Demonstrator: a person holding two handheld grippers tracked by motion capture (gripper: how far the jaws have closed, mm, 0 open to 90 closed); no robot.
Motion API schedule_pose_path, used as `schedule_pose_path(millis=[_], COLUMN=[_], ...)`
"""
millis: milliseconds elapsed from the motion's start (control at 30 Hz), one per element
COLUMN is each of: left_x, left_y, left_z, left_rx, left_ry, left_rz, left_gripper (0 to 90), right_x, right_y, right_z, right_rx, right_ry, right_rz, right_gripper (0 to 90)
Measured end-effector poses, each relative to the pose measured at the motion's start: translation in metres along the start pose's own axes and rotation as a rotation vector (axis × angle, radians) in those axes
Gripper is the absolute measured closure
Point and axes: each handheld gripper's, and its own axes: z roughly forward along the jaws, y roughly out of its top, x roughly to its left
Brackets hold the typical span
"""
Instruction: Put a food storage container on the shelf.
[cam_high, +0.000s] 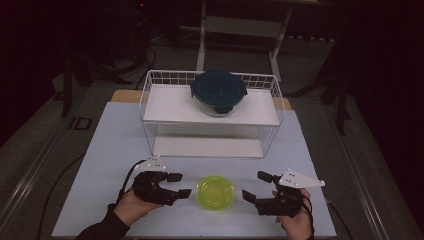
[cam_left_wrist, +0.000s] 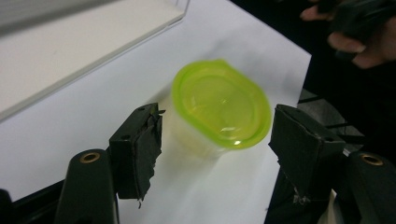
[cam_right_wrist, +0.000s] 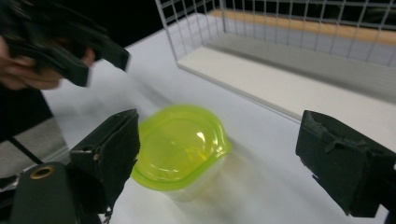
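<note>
lab | dark room; floor cables (cam_high: 60, 175); metal stands (cam_high: 202, 35)

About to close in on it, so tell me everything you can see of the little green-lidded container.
The small container has a translucent lime-green lid, rounded with a small tab, seated on a clear, pale plastic tub. It looks shut and stands upright on the white table, in front of the wire rack. It sits between the left claw and the right claw, both open; neither touches it.
</note>
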Motion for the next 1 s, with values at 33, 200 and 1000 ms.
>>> schedule_pose_path(millis=[33, 200, 1000], left_x=[-0.001, 0.002, 0.027], left_y=[0.001, 0.003, -0.013], left_z=[0.003, 0.012, 0.053], left_rx=[-0.003, 0.005, 0.101], left_ry=[-0.002, -0.016, -0.135], left_rz=[-0.012, -0.068, -0.418], left_gripper=[32.6, 32.5, 42.9], right_x=[0.000, -0.001, -0.028], right_y=[0.000, -0.001, -0.020], right_z=[0.001, 0.011, 0.052], right_rx=[0.012, 0.043, 0.290], right_ry=[-0.004, 0.007, 0.106], right_rz=[0.005, 0.055, 0.573], right_gripper=[12.7, 11.1, 44.3])
